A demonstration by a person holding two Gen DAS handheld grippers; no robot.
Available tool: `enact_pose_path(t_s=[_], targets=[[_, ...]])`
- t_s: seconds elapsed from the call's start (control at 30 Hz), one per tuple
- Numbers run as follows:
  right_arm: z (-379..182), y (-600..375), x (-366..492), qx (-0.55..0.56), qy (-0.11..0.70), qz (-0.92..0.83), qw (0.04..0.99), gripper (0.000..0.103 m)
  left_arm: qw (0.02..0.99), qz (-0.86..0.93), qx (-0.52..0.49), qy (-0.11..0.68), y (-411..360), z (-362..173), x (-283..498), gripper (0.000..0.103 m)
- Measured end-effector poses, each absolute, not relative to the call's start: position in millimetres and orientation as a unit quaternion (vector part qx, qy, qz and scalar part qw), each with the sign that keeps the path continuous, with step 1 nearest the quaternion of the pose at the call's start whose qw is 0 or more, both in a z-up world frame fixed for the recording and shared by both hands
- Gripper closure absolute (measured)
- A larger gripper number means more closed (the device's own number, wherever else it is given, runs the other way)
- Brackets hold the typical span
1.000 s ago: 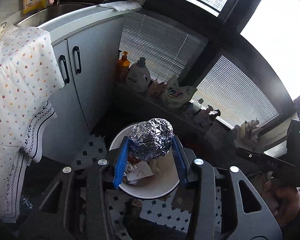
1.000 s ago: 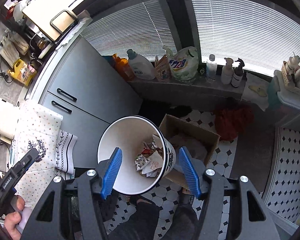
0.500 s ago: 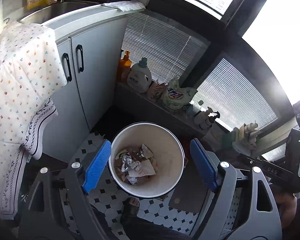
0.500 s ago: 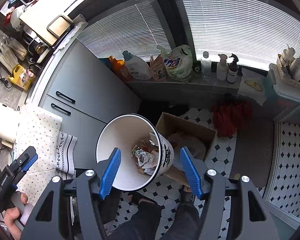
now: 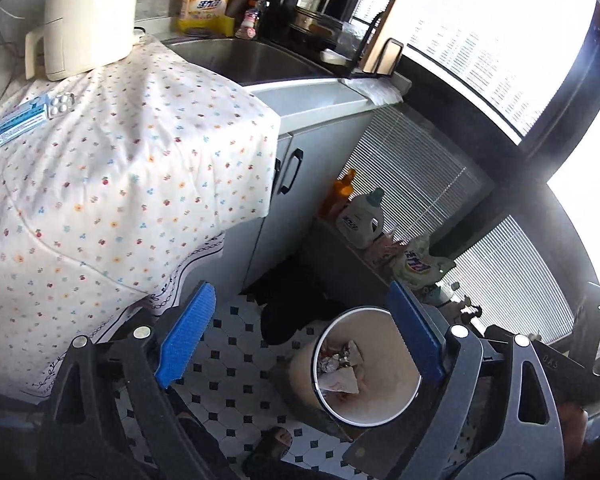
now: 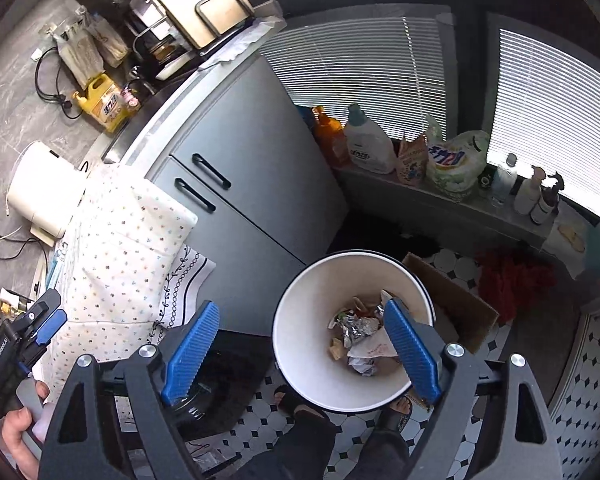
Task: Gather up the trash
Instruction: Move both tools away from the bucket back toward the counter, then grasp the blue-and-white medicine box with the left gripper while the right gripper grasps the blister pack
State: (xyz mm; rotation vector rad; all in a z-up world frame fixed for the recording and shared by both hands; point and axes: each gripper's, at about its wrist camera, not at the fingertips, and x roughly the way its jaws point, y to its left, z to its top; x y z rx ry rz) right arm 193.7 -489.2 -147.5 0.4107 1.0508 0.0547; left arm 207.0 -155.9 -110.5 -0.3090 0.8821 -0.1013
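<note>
Tiled kitchen floor (image 6: 596, 360) holds the white bin (image 6: 300, 344), with foil and paper trash (image 6: 360, 332) already inside. Left gripper (image 5: 300, 340) and right gripper (image 6: 300, 344) are wide open, holding nothing. Maybe more trash waits on the desk (image 5: 100, 168).

The left gripper (image 5: 300, 336) is wide apart and holds nothing; the white bin (image 5: 384, 408) with crumpled trash (image 5: 338, 368) stands just below its right finger.

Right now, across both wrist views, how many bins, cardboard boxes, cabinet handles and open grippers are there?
White bin: 1
Cardboard box: 1
Cabinet handles: 2
Open grippers: 2, the left gripper and the right gripper
Total: 6
</note>
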Motion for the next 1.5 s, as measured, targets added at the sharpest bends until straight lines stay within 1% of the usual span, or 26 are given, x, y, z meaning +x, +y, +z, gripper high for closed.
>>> enact_pose_path(t_s=[0.13,0.23,0.63,0.93,1.2,1.5], targets=[[-135.5,-449.9,217.0,0.180,0.493,0.055,0.849,0.016,0.900,-0.019,-0.160,0.405,-116.2,-96.6,207.2,0.011],[-125.8,-420.8,233.0,0.170,0.487,0.074,0.853,0.014,0.905,0.003,-0.168,0.390,-85.4,-87.3,207.9,0.010],[-97.9,-300.8,283.5,0.129,0.472,0.144,0.860,0.014,0.911,0.075,-0.199,0.353,35.7,-70.8,210.1,0.010],[-96.1,-213.2,311.1,0.104,0.471,0.177,0.858,0.014,0.916,0.094,-0.213,0.327,116.7,-68.5,216.2,0.010],[-96.2,-141.1,338.9,0.085,0.466,0.195,0.859,0.014,0.918,0.102,-0.221,0.313,184.5,-75.4,237.0,0.010],[-104.6,-82.4,360.3,0.082,0.466,0.181,0.862,0.014,0.919,0.078,-0.210,0.326,240.7,-86.0,281.2,0.011]])
